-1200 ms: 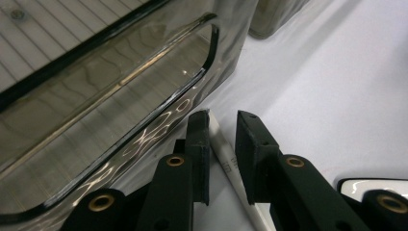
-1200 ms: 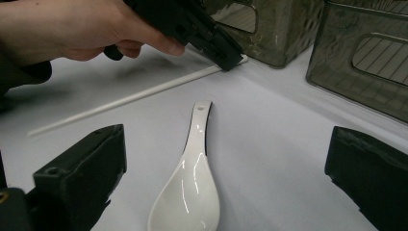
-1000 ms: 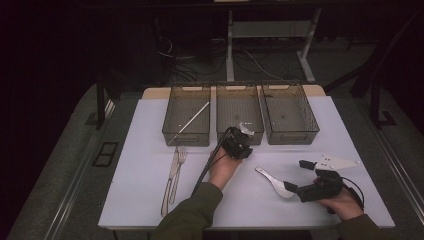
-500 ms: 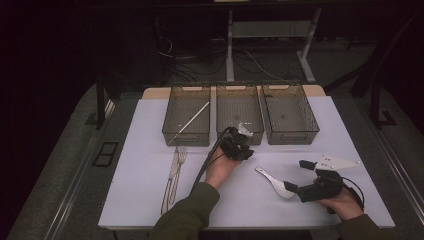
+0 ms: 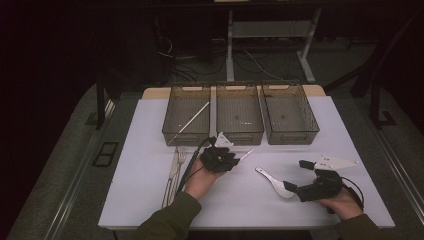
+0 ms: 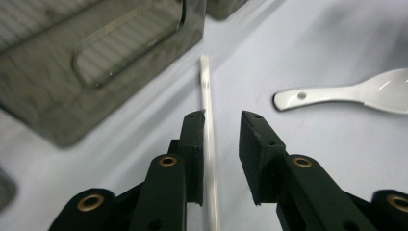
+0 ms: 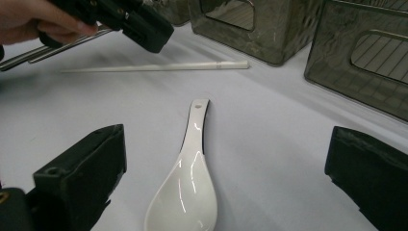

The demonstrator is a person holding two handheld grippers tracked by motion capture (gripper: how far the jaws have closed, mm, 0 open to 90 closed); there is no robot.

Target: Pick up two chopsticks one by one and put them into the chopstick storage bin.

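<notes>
Your left gripper [image 6: 222, 126] straddles the white chopstick [image 6: 208, 120] lying on the table [image 5: 150, 150], jaws parted, not clamping. Your right gripper [image 7: 226, 159] gapes around the ceramic spoon [image 7: 187, 192].

The worktop [image 5: 150, 150] is white and flat. Three dark baskets [image 5: 240, 112] stand in a row at its far edge. On it lie a white chopstick [image 7: 154, 67], a white spoon [image 5: 272, 180] and a fork [image 5: 175, 170] near the left side.
</notes>
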